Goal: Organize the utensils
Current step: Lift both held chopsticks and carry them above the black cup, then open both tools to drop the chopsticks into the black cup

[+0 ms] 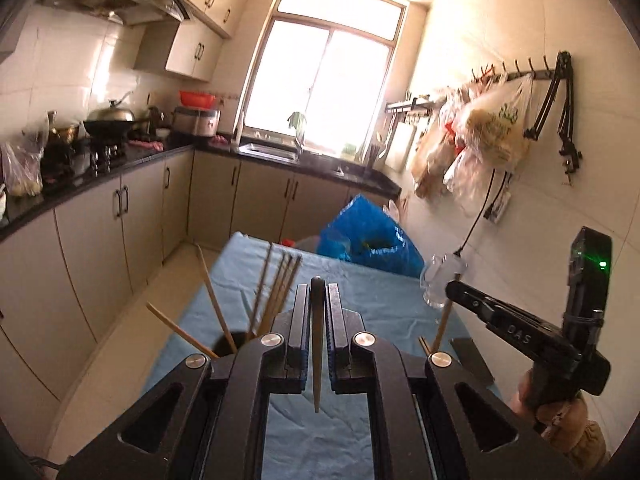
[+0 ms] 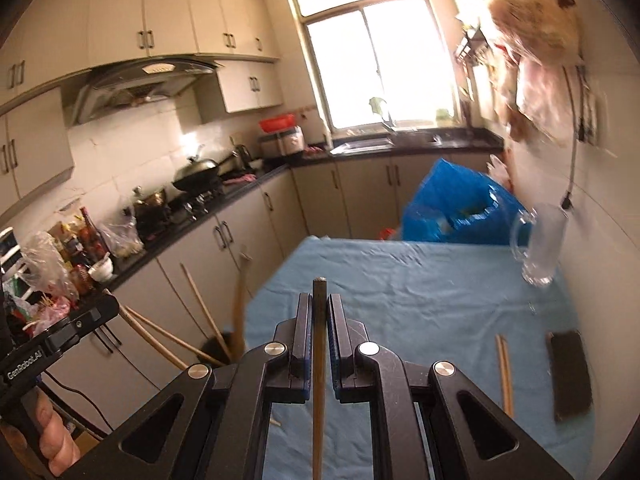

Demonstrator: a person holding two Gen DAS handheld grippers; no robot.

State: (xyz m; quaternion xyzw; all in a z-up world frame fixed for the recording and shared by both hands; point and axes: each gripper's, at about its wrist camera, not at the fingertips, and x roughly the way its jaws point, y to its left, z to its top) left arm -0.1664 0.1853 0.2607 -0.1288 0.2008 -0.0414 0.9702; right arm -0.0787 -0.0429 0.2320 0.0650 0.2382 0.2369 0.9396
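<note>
Left wrist view: the left gripper has its fingers clamped on 1 dark-tipped chopstick, which runs up between them and hangs below. The black holder, already bristling with chopsticks, sits just left of and below the fingers, at the edge of the blue-clothed surface. To drop this stick well, I judge it should be tipped upright over the holder's mouth before release.

Right wrist view: the right gripper likewise pinches 1 dark chopstick. The holder lies left of the fingers; 2 loose chopsticks wait to the right.
</note>
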